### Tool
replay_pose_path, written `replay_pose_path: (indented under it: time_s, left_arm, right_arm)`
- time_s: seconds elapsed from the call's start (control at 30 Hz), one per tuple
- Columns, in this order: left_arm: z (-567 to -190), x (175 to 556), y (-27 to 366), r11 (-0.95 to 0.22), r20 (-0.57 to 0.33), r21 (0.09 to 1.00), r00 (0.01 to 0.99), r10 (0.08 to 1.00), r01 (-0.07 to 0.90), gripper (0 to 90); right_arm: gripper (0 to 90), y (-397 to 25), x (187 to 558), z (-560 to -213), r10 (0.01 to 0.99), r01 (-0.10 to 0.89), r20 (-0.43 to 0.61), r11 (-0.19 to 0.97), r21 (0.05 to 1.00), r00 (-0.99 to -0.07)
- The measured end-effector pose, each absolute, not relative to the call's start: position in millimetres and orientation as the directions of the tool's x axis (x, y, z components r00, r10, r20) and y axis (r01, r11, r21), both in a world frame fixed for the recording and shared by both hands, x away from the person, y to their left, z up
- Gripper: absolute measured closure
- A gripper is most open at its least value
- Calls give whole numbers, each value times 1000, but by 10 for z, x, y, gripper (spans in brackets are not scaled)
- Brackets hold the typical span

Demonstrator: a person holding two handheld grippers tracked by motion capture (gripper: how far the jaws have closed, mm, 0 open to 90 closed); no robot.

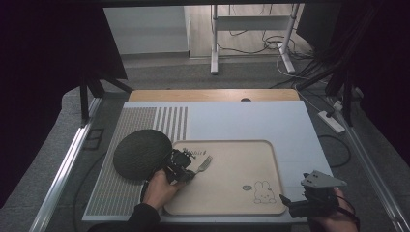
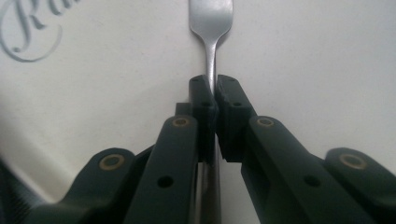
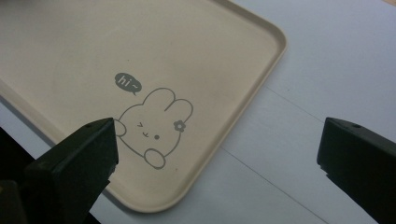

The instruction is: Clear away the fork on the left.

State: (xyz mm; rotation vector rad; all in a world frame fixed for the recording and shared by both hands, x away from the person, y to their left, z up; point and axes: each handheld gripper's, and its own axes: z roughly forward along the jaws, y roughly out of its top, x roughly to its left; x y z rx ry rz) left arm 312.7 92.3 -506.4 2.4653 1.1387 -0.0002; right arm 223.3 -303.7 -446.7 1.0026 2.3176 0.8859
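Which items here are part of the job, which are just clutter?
In the job:
- fork, clamped by the handle in the left claw
- beige tray, under the fork

Lying about:
- dark round mat, left of the tray
- right claw, open, idle over the tray's rabbit-print corner
- power strip on the floor

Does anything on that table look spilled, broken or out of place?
Nothing stands out. The fork is clamped by its handle in the left gripper over the beige tray. The dark round mat lies flat beside it. The right gripper is open.
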Motion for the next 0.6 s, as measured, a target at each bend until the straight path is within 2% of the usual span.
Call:
replay_pose_path:
  time_s: [0.17, 0.23, 0.27, 0.33, 0.6]
  left_arm:
    - [-5010, 3113, 943, -573, -167, 414, 678, 716, 707, 814]
    - [-4954, 3098, 929, -574, -155, 444, 689, 707, 689, 823]
    - [-4944, 3089, 909, -576, -153, 450, 694, 703, 682, 859]
    - [-4970, 3092, 867, -586, -162, 438, 701, 694, 682, 890]
    - [-5068, 3152, 897, -569, -161, 390, 662, 732, 724, 891]
  right_arm:
    - [0, -3039, 2233, -4465, 763, 466, -152, 526, 712, -628]
    - [0, -3040, 2235, -4465, 764, 466, -153, 526, 712, -627]
    - [0, -3039, 2236, -4466, 764, 467, -153, 525, 712, -627]
    - [0, -3037, 2235, -4466, 763, 467, -153, 527, 710, -628]
    - [0, -3038, 2236, -4467, 764, 468, -152, 525, 711, -627]
